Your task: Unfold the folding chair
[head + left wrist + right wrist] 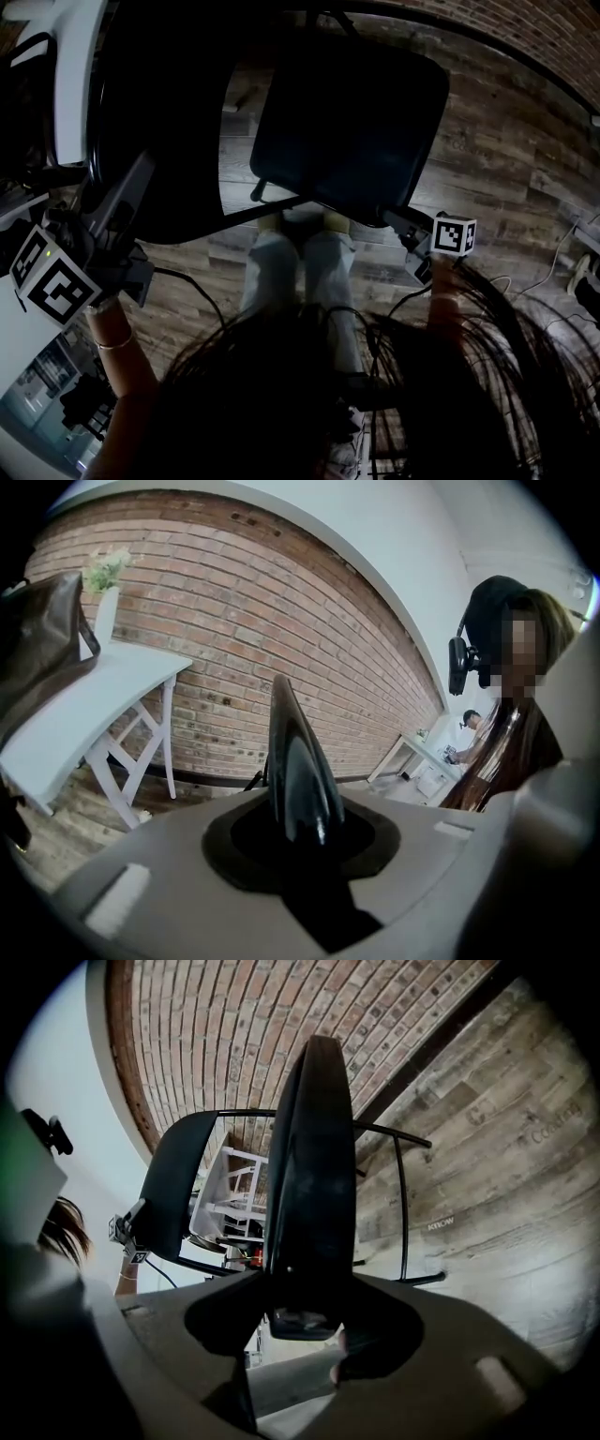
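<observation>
- Your left gripper [129, 197] pinches the thin black edge of the backrest [159, 131]. Your right gripper [398, 223] is clamped on the near corner of the seat [337, 141].
- The folding chair [375, 94] stands on the wooden floor [506, 159] just in front of your legs, with its backrest at your left.
- The seat lies almost flat, so I judge the unfolding nearly done.
- What is left: press the seat fully down, then release both grips.

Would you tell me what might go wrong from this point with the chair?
The left gripper grips only the thin, glossy edge of the backrest, so it may slip. The right gripper holds the seat close to the person's legs; a dropped seat could strike them.
</observation>
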Available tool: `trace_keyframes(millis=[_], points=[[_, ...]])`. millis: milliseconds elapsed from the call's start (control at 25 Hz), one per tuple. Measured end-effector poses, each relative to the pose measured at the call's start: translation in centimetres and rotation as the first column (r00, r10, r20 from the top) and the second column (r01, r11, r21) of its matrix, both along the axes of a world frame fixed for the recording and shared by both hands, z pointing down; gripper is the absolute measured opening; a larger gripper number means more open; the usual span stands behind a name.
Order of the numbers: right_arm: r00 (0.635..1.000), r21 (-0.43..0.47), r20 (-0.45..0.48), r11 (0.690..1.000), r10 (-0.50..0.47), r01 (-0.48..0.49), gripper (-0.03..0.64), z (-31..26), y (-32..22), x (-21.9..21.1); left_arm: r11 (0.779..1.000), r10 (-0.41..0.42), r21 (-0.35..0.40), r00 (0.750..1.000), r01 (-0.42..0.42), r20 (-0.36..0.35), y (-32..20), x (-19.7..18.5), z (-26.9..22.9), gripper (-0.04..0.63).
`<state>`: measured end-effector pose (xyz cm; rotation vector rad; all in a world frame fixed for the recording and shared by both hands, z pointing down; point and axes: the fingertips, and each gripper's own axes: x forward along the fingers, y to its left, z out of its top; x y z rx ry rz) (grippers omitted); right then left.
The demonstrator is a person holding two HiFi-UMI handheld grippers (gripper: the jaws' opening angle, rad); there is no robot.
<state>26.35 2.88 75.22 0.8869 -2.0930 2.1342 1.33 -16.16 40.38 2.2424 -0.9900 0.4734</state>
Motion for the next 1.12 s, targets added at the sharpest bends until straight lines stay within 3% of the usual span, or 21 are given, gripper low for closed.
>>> trace_keyframes(millis=[840,1120], points=[[1.0,0.011,-0.011,1.0,0.026,-0.026,0.229,0.02,-0.14,-0.2,0.999,-0.043,-0.007,0.999,0.043,0.033,-0.23,-0.3,0.19,0.08],[0.999,0.012,-0.023,0.999,0.038,-0.038,0.233,0.06,-0.18,-0.13,0.998,-0.059,-0.004,0.995,0.06,0.083,-0.44,-0.64,0.29,0.077]])
